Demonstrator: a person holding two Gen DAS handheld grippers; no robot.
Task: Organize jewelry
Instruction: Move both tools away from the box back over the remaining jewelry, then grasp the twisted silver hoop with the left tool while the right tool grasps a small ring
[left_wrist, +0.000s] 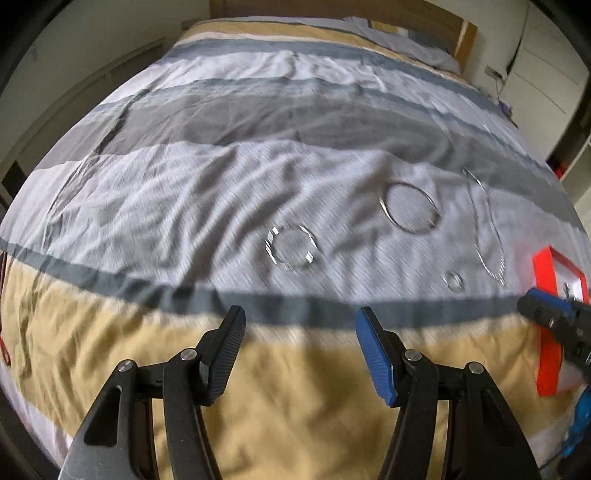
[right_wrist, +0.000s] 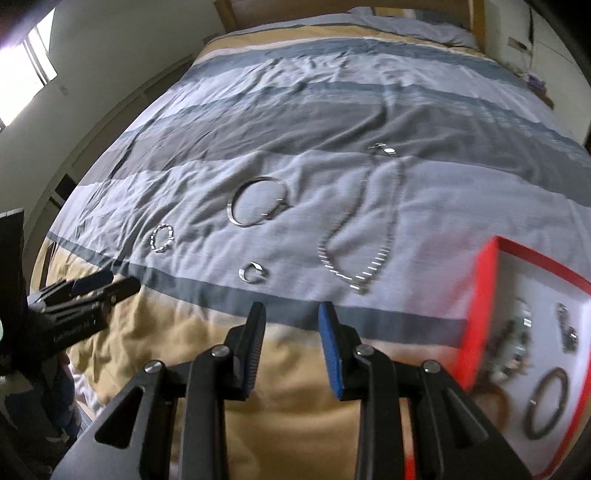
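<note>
Silver jewelry lies loose on the white band of a striped duvet. In the left wrist view a faceted bracelet is just beyond my left gripper, which is open and empty. Right of the bracelet lie a plain bangle, a small ring and a chain necklace. In the right wrist view my right gripper is narrowly open and empty, short of the ring, with the bangle, necklace and bracelet beyond. A red box sits at its right.
The red box holds a dark bangle and several small metal pieces. My left gripper shows at the left edge of the right wrist view. A wooden headboard ends the bed far off. Walls and cabinets flank the bed.
</note>
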